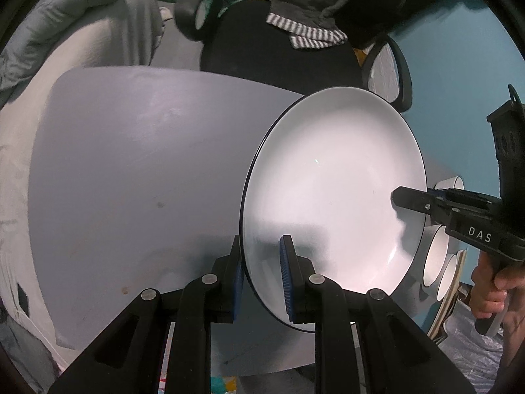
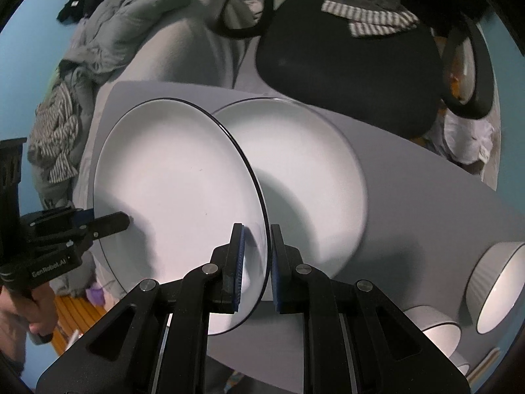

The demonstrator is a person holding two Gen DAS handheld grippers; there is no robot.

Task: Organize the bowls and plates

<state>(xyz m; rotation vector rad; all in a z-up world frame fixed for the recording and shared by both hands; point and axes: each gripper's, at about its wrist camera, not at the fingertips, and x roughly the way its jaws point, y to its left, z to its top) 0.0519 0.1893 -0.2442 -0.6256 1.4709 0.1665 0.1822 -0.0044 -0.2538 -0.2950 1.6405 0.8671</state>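
Note:
A white plate with a dark rim (image 1: 331, 197) is held up between both grippers, above the grey table (image 1: 131, 170). My left gripper (image 1: 261, 275) straddles its near rim, with a gap at the right pad. My right gripper (image 2: 256, 259) straddles the opposite rim of the same plate (image 2: 177, 184), pads close on both sides. Each gripper shows in the other's view: the right one (image 1: 407, 198), the left one (image 2: 111, 223). A second white plate (image 2: 305, 177) lies on the table under the held one. White bowls (image 2: 498, 282) stand at the right.
A black office chair (image 2: 347, 65) stands behind the table, with striped cloth on its back. Grey bedding and clothes (image 2: 108, 32) are piled at the far left. Two bowls (image 1: 434, 259) also show in the left wrist view past the plate. The wall is blue.

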